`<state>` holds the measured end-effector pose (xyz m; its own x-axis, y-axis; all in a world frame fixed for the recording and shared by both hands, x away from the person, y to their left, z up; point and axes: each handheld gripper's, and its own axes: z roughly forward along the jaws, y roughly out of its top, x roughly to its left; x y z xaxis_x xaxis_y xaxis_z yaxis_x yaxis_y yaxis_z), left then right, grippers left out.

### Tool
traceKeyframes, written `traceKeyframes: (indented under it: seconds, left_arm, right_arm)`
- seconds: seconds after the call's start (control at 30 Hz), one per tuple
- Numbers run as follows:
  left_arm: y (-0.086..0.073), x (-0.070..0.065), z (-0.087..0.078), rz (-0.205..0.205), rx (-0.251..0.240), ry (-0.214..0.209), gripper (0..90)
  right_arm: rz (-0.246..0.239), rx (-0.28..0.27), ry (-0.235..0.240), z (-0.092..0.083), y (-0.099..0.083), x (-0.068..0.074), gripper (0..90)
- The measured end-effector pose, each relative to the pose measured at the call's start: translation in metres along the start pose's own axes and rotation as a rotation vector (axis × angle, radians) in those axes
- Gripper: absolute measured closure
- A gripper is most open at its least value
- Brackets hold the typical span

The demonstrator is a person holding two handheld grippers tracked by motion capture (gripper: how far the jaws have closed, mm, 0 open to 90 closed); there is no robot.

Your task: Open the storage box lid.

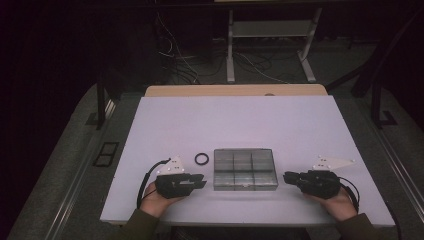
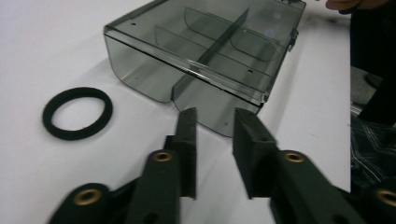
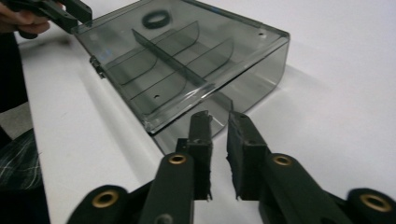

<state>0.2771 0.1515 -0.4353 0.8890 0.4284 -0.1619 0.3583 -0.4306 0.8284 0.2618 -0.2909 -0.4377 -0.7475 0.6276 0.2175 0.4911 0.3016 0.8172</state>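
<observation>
A dim room surrounds a white table (image 1: pixel 240 125), with cables on the floor behind it and the legs of a metal stand beyond its far edge.

Near the front middle of the table sits a smoky clear plastic organiser box (image 1: pixel 245 169), its lid closed, with dividers inside splitting it into a grid of compartments; nothing can be made out inside them. In the left gripper view the box (image 2: pixel 205 51) lies just ahead of the jaws, one short end wall facing the camera. In the right gripper view the box (image 3: pixel 187 65) shows its opposite end, with a small latch on the side toward the table's front edge.

Just beside the box's far left corner a black rubber ring (image 1: pixel 201 158) lies flat on the table, apart from the box. It appears to the left of the jaws in the left gripper view (image 2: pixel 77 113) and through the clear plastic in the right gripper view (image 3: pixel 156 19).

The left gripper (image 1: pixel 200 182) rests at the box's left, tips pointing at it, jaws (image 2: pixel 217 135) slightly parted and empty. The right gripper (image 1: pixel 289 177) is at the box's right, pointing back at it, jaws (image 3: pixel 217 135) also a small gap apart, holding nothing. Each is held by a hand at the table's front edge.
</observation>
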Motion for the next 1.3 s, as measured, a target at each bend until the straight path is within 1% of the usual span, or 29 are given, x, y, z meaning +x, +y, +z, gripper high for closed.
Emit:
traceKeyframes:
  seconds: [0.1,0.17,0.2,0.23,0.37,0.5,0.53,0.67,0.73,1.0,1.1,1.3]
  left_arm:
    - [0.001,-0.002,0.002,0.006,0.003,-0.006,83.3]
    - [0.002,-0.003,0.003,0.008,0.004,-0.013,88.7]
    - [0.002,-0.003,0.004,0.012,0.007,-0.015,88.9]
    - [0.002,-0.004,0.004,0.011,0.010,-0.016,89.0]
    - [0.002,-0.005,0.007,0.010,0.008,-0.026,89.0]
    - [0.003,-0.008,0.011,0.023,0.025,-0.040,89.0]
    - [0.003,-0.009,0.013,0.018,0.022,-0.043,88.9]
    - [0.003,-0.010,0.015,0.031,0.035,-0.051,89.0]
    - [0.004,-0.010,0.016,0.033,0.039,-0.055,88.9]
    - [0.004,-0.011,0.016,0.033,0.027,-0.052,88.9]
    - [0.004,-0.012,0.016,0.033,0.026,-0.051,88.9]
    - [0.004,-0.012,0.016,0.035,0.024,-0.049,88.9]
  right_arm:
    - [-0.009,0.012,0.013,0.001,0.000,0.001,84.2]
    - [-0.014,0.020,0.032,0.002,0.000,0.002,85.3]
    - [-0.006,0.024,0.037,0.002,0.000,0.002,88.5]
    - [-0.004,0.029,0.042,0.002,0.000,0.002,88.9]
    - [-0.013,0.043,0.044,0.003,0.000,0.003,89.0]
    - [-0.018,0.054,0.045,0.005,0.000,0.004,89.0]
    - [-0.019,0.058,0.045,0.005,-0.001,0.004,89.0]
    - [-0.022,0.077,0.046,0.006,-0.001,0.004,89.0]
    - [-0.031,0.084,0.041,0.008,-0.001,0.005,89.0]
    - [-0.045,0.102,0.053,0.010,-0.001,0.007,89.1]
    - [-0.052,0.107,0.071,0.010,-0.001,0.008,89.0]
    - [-0.058,0.106,0.092,0.010,0.000,0.009,89.0]
